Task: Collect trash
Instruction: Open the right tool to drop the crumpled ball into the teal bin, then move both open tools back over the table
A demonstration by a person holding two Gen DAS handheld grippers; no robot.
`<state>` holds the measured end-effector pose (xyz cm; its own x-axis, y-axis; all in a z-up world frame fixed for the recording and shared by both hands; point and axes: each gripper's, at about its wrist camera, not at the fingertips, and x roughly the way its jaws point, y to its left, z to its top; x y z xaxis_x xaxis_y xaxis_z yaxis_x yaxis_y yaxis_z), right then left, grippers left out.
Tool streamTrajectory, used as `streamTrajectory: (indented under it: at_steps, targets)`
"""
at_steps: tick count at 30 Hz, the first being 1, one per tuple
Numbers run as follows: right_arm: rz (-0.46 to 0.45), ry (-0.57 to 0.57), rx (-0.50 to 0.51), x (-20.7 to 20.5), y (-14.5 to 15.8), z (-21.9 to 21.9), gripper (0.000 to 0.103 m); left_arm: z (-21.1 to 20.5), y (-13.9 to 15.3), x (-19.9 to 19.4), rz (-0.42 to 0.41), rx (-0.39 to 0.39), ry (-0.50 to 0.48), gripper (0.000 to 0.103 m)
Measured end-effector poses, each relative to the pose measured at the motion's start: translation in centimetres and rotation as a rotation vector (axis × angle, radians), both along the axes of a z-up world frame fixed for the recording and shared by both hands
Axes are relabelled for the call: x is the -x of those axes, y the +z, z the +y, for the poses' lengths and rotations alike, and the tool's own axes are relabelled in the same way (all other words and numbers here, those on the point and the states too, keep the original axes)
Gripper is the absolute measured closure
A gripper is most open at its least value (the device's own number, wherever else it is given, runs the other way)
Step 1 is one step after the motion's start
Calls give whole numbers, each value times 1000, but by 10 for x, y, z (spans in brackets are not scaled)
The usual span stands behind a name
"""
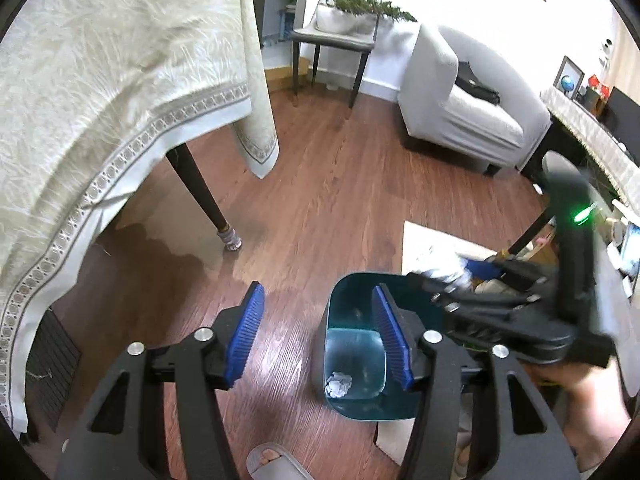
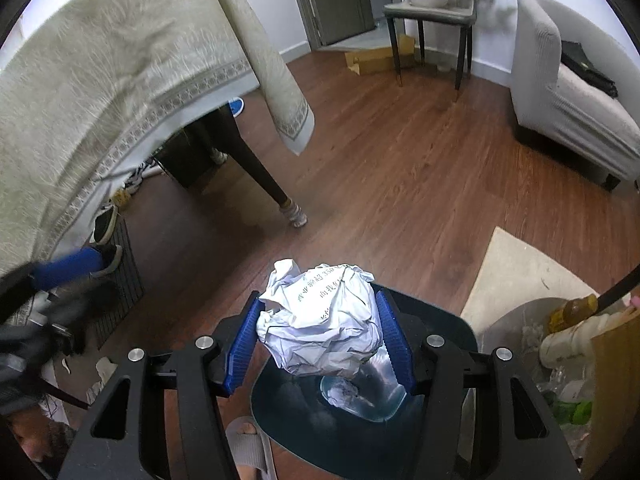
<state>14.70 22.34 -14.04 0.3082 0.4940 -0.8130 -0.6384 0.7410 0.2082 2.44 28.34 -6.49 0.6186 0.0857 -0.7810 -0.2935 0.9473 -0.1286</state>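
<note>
A dark teal trash bin [image 1: 340, 304] stands on the wooden floor, with one crumpled white paper ball [image 1: 339, 385] at its bottom. My left gripper [image 1: 318, 312] is open and empty, above the bin's left rim. My right gripper [image 2: 318, 312] is shut on a large crumpled paper ball [image 2: 324, 320] with printed text, held directly over the bin [image 2: 440, 328]. The paper inside the bin [image 2: 342, 394] shows below it. In the left wrist view the right gripper [image 1: 460, 276] is at the bin's right, blurred, with paper in it.
A table with a cream tablecloth [image 1: 100, 100] and dark leg [image 1: 200, 196] stands left. A grey sofa [image 1: 460, 108] and a chair with a plant [image 1: 340, 36] are at the back. A beige rug [image 2: 516, 276] and clutter lie right. A slippered foot [image 1: 272, 460] is near the bin.
</note>
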Motion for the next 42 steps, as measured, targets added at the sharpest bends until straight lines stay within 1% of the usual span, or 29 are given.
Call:
streamTrajectory:
  at_steps: [4, 8, 17, 19, 21, 22, 24, 27, 35, 39, 42]
  targets:
    - [18, 7, 30, -2, -16, 7, 45, 0, 10, 4, -19, -7, -6, 54]
    - [39, 12, 67, -1, -34, 13, 44, -3, 22, 6, -47, 7, -16, 56]
    - [59, 40, 172, 5, -69, 22, 43, -18, 52, 18, -120, -6, -56, 57]
    - [74, 43, 178, 4, -76, 21, 38, -21, 56, 19, -129, -9, -57, 57]
    - [81, 46, 182, 5, -78, 22, 29, -20, 59, 20, -137, -6, -57, 57]
    - [76, 49, 183, 7, -77, 21, 29, -20, 61, 20, -141, -5, -57, 57]
    - [70, 53, 180, 9, -73, 22, 28, -21, 66, 20, -152, -7, -60, 57]
    - [48, 56, 156, 12, -59, 19, 28, -23, 72, 21, -166, -9, -64, 57]
    - [-62, 91, 34, 32, 16, 6, 28, -28, 91, 24, -208, -25, -59, 57]
    - [-134, 112, -8, 45, 50, -9, 28, -33, 102, 27, -240, -30, -59, 56]
    - [-188, 113, -42, 51, 74, -24, 28, -37, 108, 28, -256, -38, -59, 54]
